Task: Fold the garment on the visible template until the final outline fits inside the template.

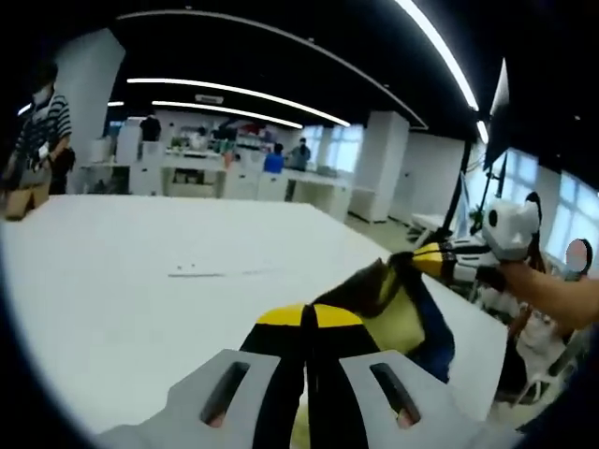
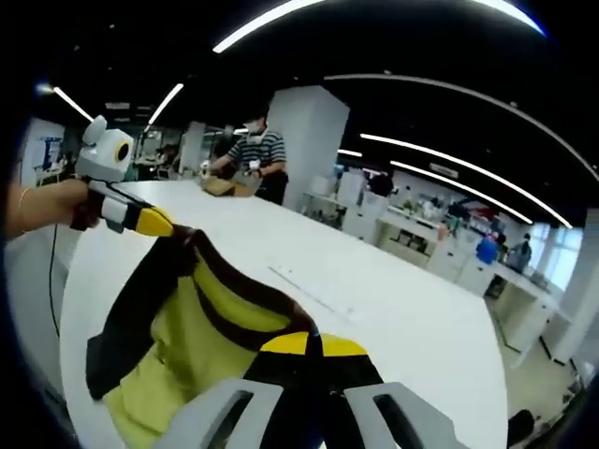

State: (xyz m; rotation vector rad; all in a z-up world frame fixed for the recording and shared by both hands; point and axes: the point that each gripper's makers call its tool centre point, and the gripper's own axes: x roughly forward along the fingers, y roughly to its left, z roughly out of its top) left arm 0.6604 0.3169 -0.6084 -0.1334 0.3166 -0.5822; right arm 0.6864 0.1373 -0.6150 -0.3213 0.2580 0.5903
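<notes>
A yellow garment with dark trim hangs stretched between both grippers above the white table. My left gripper is shut on one dark edge of it at the bottom of the left gripper view. My right gripper comes in from the right, shut on the other end. In the right gripper view the garment sags between my right gripper, closed on its trim, and the left gripper at the upper left. A faint pale marking lies on the table beyond the cloth.
A person in a striped shirt stands at the table's far end by a cardboard box; the same person is at the left in the left gripper view. Desks and shelves line the back. The table edge drops off on the right.
</notes>
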